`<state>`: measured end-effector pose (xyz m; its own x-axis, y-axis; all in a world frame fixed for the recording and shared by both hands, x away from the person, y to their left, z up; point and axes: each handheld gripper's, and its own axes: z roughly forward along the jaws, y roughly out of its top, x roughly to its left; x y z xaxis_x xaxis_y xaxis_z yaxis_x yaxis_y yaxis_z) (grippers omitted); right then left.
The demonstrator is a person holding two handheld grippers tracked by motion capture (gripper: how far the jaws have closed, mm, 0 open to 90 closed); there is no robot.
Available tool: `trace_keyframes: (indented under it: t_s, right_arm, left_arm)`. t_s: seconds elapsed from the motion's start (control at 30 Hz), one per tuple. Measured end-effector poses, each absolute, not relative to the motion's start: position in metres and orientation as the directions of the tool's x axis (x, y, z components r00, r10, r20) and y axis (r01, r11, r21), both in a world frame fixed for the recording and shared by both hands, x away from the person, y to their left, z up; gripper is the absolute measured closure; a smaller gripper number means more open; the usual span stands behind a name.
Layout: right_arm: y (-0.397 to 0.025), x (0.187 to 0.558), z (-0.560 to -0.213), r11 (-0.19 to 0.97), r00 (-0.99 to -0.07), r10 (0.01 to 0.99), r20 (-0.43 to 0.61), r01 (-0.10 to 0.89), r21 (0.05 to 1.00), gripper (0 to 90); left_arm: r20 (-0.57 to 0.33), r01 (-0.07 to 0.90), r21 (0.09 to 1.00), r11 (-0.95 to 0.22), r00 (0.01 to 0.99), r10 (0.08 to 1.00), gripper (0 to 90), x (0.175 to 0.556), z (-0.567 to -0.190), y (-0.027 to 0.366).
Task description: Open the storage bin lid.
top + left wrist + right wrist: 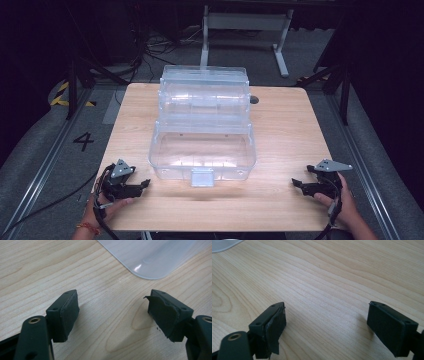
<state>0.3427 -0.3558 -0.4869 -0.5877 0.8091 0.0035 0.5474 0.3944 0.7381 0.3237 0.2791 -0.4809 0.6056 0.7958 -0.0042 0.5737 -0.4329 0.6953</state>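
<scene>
Two grippers rest on the light wooden table (285, 150), jaws apart and empty: left gripper (145, 184) and right gripper (296, 184) flank the clear plastic tiered storage box (202, 145) at mid-table. Its front latch (202, 176) should be approached squarely, with both sides steadied evenly.

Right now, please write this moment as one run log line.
left gripper: open, empty | right gripper: open, empty | clear box: centre of table, untouched

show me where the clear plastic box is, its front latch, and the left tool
clear plastic box (202, 150), high view, on its front wall.
front latch (202, 176), high view, on the middle of the tab.
left tool (113, 312), left gripper view, midway between its open fingertips.
</scene>
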Motion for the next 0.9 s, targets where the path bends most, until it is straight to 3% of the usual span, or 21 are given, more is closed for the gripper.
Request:
trace_keyframes:
  t_s: [0.9]
  right_arm:
    - [-0.3561, 0.3438, -0.4869, 0.399, -0.596, 0.803, 0.004, 0.543, 0.739, 15.5]
  left_arm:
    - [-0.005, 0.574, 0.694, -0.434, 0.607, 0.795, 25.0, 0.3239, -0.4808, 0.2793]
